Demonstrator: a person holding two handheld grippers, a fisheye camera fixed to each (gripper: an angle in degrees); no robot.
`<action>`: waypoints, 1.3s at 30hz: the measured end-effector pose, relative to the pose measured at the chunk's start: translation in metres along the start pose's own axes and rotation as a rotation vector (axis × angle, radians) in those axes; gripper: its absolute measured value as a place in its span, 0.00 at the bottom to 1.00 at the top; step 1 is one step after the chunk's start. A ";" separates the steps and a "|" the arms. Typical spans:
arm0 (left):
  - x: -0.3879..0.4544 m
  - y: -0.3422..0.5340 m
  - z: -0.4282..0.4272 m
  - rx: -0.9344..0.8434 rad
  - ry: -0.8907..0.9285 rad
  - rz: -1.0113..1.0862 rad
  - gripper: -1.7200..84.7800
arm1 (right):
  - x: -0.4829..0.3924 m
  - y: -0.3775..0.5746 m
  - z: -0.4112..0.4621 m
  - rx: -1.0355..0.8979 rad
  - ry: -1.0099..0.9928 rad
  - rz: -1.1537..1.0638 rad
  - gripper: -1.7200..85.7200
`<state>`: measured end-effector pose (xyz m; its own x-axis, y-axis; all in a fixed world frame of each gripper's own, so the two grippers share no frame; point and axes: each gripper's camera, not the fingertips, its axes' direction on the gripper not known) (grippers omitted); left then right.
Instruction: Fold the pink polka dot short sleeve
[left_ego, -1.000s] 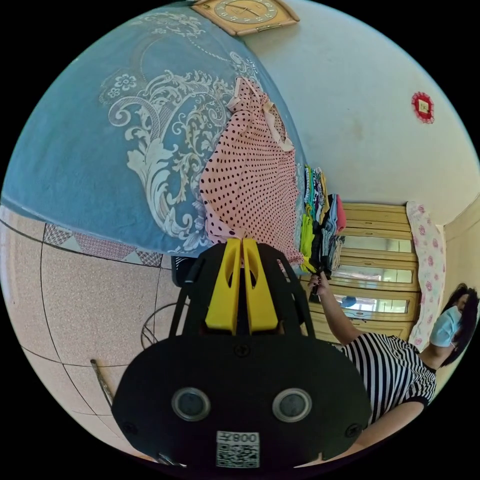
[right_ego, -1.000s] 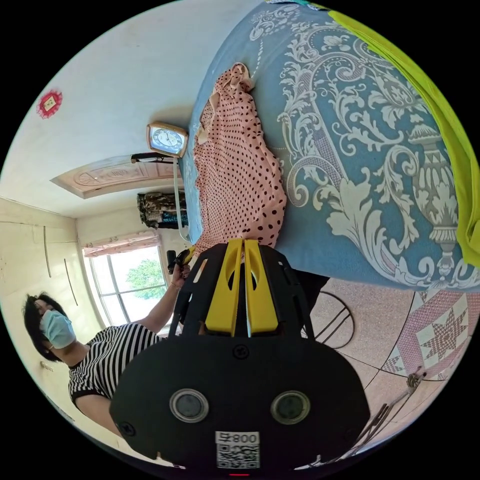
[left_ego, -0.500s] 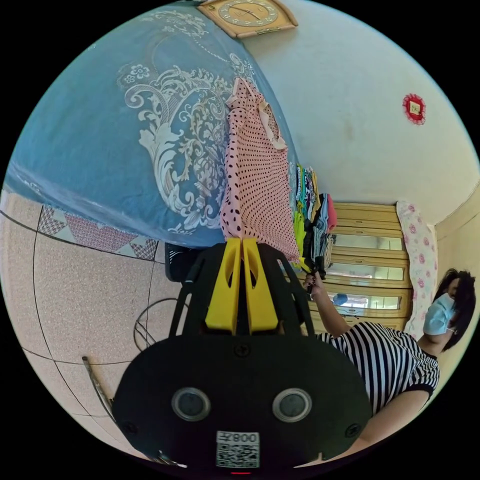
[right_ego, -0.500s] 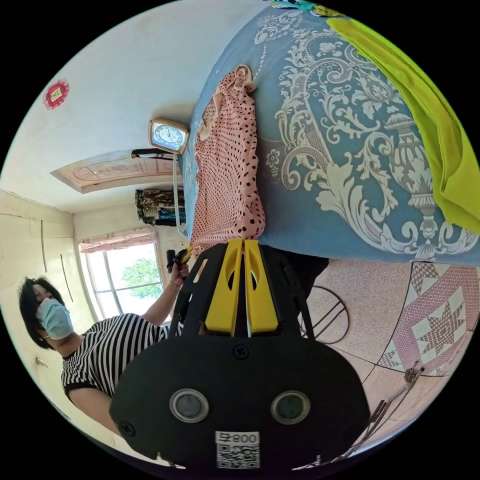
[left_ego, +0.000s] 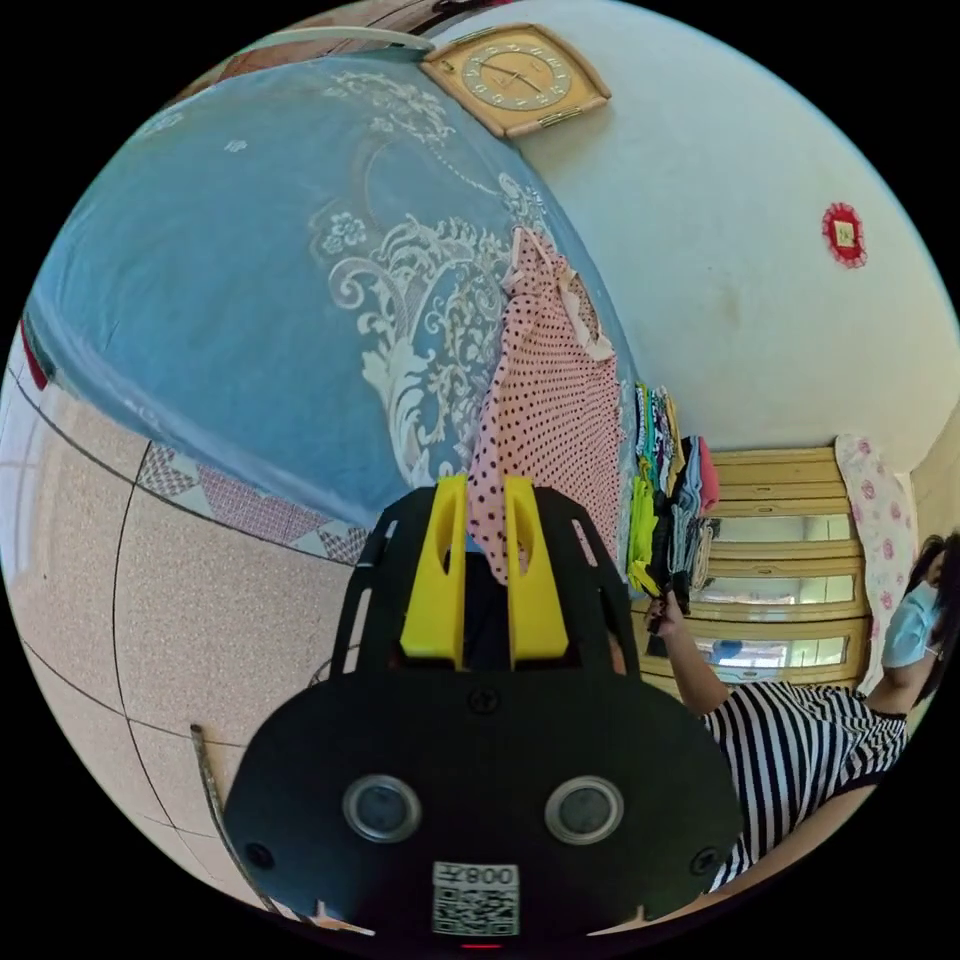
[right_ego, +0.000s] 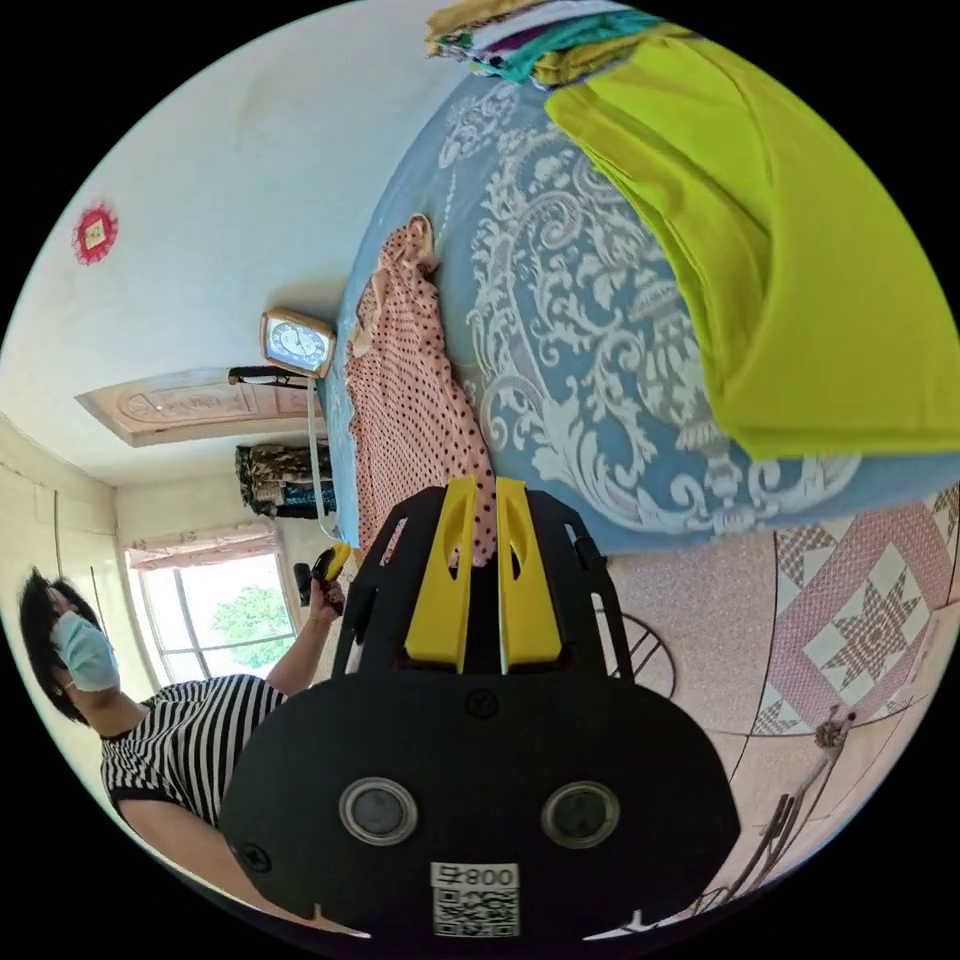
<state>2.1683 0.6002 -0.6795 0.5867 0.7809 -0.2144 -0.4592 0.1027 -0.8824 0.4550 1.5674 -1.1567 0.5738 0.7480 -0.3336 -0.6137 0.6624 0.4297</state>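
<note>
Both pairs of yellow fingers, pressed together a second ago, now stand parted around the hem of the pink, black-dotted short-sleeved top (left_ego: 545, 420), laid lengthwise on the blue floral bedspread (left_ego: 250, 300) towards 12 o'clock of the left gripper (left_ego: 485, 495) and right gripper (right_ego: 482, 492); the lengthwise fold looks released, the next move a fresh grip.

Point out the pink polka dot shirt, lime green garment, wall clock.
pink polka dot shirt (left_ego: 555, 420), left gripper view, mid body.
lime green garment (right_ego: 800, 260), right gripper view, flat middle.
wall clock (left_ego: 515, 75), left gripper view, dial.

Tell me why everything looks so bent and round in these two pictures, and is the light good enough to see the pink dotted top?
Left gripper view: a fisheye lens curves the blue bedspread and frames the scene in black; daylight is even, and the pink polka dot top is sharp. Right gripper view: same bulging; the window is bright, the lime-green cloth vivid.
</note>
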 end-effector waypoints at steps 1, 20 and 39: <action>0.014 -0.020 0.005 0.001 0.009 0.041 0.10 | -0.013 -0.015 0.002 0.010 0.011 -0.046 0.06; 0.166 -0.315 0.170 0.043 -0.203 0.301 0.12 | -0.197 -0.291 0.216 -0.032 0.378 -0.568 0.11; 0.236 -0.414 0.209 0.083 -0.330 0.411 0.04 | -0.245 -0.302 0.299 0.065 0.614 -0.715 0.03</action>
<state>2.3579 0.8707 -0.2775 0.1129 0.9178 -0.3806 -0.6657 -0.2145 -0.7147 0.6618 1.1719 -0.9537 0.4048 0.0689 -0.9118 -0.1851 0.9827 -0.0079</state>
